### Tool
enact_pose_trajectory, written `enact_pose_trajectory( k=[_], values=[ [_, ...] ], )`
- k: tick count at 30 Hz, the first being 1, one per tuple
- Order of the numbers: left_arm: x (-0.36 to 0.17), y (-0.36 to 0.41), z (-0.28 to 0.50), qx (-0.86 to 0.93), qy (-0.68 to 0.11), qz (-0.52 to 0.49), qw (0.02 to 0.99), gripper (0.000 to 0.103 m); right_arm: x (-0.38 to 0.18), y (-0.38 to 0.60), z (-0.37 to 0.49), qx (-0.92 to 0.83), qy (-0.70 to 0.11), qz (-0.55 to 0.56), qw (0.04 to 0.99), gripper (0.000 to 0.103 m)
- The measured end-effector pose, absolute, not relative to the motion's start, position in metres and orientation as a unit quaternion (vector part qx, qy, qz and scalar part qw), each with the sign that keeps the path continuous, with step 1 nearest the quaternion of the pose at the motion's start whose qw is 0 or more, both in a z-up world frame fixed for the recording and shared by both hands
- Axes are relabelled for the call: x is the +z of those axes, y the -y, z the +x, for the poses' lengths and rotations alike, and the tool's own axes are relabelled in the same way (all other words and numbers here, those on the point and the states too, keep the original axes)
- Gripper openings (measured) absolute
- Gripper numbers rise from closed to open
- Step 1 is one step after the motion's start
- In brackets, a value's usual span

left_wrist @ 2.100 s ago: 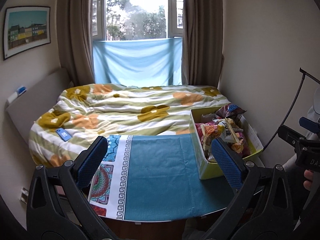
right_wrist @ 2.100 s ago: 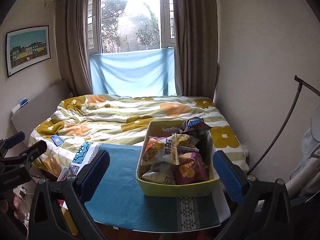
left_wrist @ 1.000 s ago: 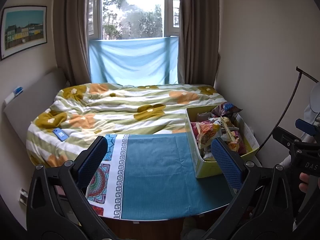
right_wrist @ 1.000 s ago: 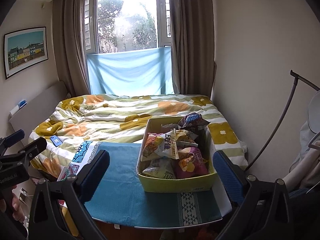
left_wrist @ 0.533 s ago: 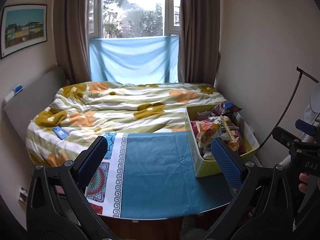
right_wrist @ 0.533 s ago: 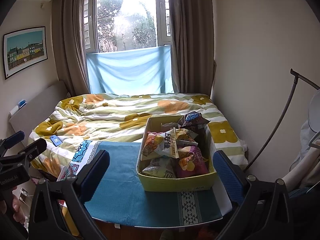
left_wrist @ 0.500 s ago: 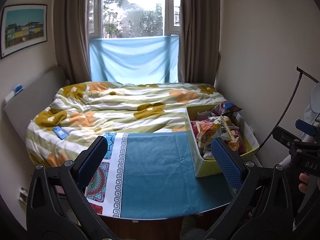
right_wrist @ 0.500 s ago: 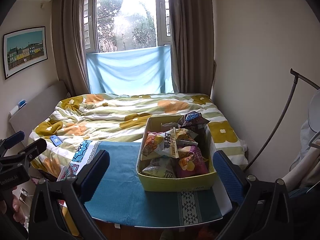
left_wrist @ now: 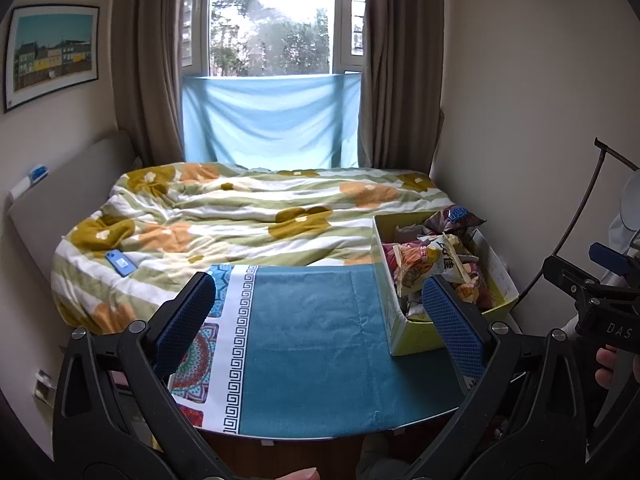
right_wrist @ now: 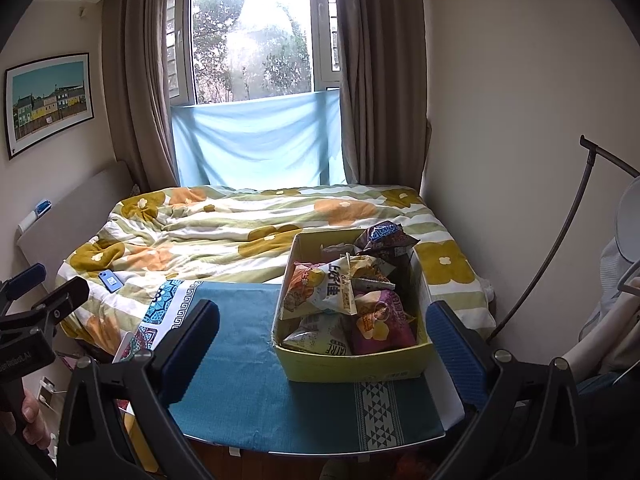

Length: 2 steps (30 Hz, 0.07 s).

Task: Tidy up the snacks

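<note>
A yellow-green cardboard box (right_wrist: 352,366) full of snack bags stands on the right of a table covered with a teal cloth (right_wrist: 248,392). On top lies a yellow and white chip bag (right_wrist: 332,288), with a purple bag (right_wrist: 380,322) in front and a dark bag (right_wrist: 384,236) at the back. The box also shows in the left wrist view (left_wrist: 416,334). My right gripper (right_wrist: 320,336) is open and empty, held back from the box's near side. My left gripper (left_wrist: 320,320) is open and empty over the teal cloth (left_wrist: 312,344), left of the box.
A bed with a flowered duvet (left_wrist: 240,216) lies behind the table, with a blue phone (left_wrist: 120,263) on its left side. A window with curtains is at the back. A dark curved stand (right_wrist: 560,240) rises by the right wall.
Both views have shifted only slightly; the box sits a little lower and nearer in the right wrist view. Both grippers stay open and empty.
</note>
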State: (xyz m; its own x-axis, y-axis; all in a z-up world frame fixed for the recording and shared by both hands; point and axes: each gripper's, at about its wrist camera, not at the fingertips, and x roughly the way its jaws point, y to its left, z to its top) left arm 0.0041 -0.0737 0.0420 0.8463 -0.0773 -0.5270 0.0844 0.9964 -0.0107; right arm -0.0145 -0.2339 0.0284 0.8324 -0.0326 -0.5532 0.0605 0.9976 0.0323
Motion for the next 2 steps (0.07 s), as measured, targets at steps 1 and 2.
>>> enact_pose_trajectory(
  k=[1,2],
  values=[
    [0.0416,0.0729,0.0040,-0.041,-0.272,0.006,0.961,0.102,0.0278,0.2338,-0.0148,-0.024,-0.289,0.024,0.957,0.103],
    [0.0417,0.0732,0.0042,-0.040,-0.272,0.006,0.961,0.102,0.0278,0.2333,-0.0152,-0.025,-0.290,0.024,0.957,0.103]
  ],
)
